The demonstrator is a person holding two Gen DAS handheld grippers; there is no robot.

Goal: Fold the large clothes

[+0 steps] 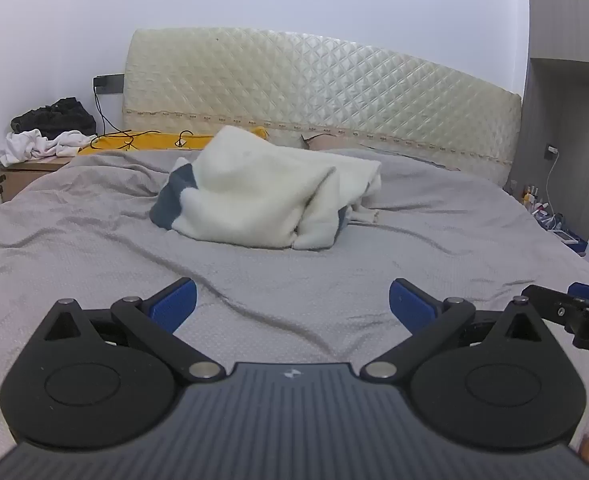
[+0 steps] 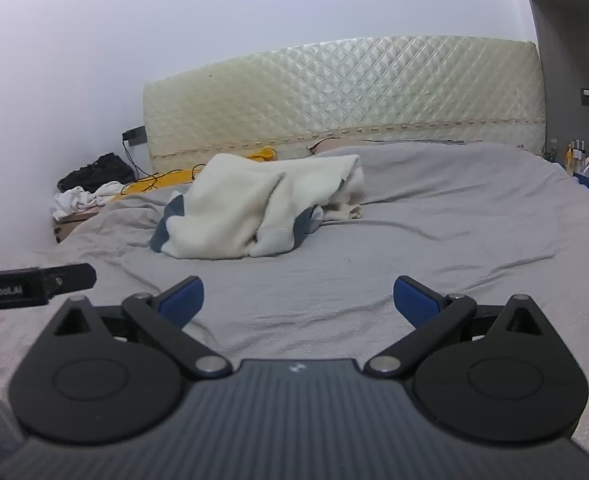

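A large cream fleece garment with dark blue parts lies crumpled in a heap on the grey bedspread, toward the headboard. The same garment shows in the right wrist view on the bedspread. My left gripper hovers over the near part of the bed, open, well short of the garment, nothing between its blue pads. My right gripper is beside it, also open and empty. Part of the right gripper shows at the left view's right edge; part of the left gripper shows at the right view's left edge.
A quilted cream headboard stands at the far end. A bedside box at the far left carries black and white clothes. Yellow bedding with black cables lies by the headboard. Small bottles and a charger cable crowd the right side.
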